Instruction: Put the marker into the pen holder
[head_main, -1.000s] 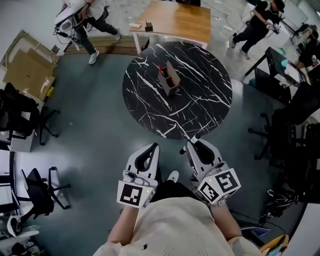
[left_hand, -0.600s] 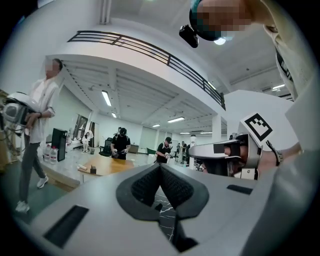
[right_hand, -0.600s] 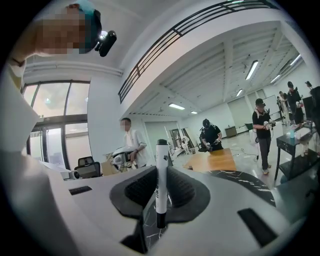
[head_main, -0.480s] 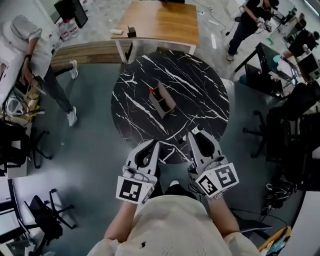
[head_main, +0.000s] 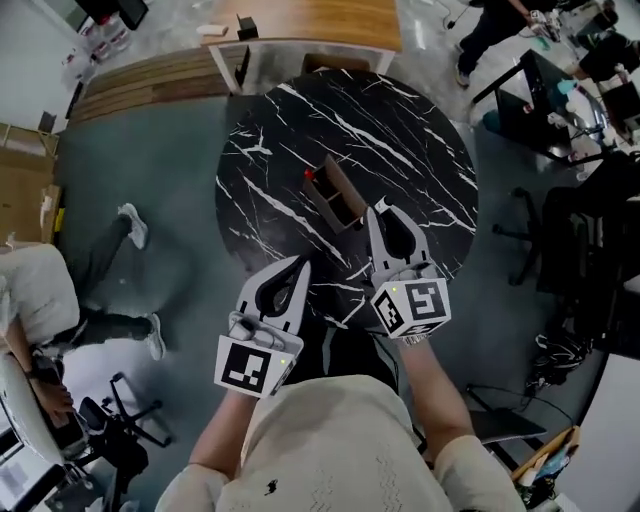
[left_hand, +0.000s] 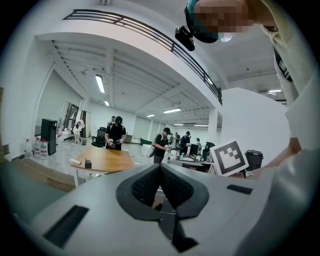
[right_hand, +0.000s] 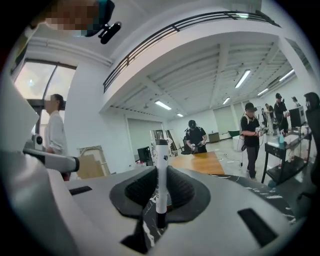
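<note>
A brown pen holder (head_main: 338, 193) stands near the middle of the round black marble table (head_main: 420, 160), with a red-tipped item (head_main: 308, 174) at its far left end. My right gripper (head_main: 380, 210) is over the table just right of the holder. It is shut on a white marker (right_hand: 161, 190) with a black cap, which stands upright between the jaws in the right gripper view, where the gripper (right_hand: 160, 170) faces across the room. My left gripper (head_main: 296, 268) hovers at the table's near edge, shut with nothing in it (left_hand: 160, 167).
A wooden table (head_main: 300, 25) stands beyond the marble one. A person (head_main: 45, 290) is on the floor at the left beside office chairs (head_main: 110, 440). Dark desks and chairs (head_main: 560, 110) crowd the right side, and more people stand at the far right.
Both grippers have moved forward, from short of the table to over it. The right one with the marker now sits beside the pen holder. A person walked to the left.
</note>
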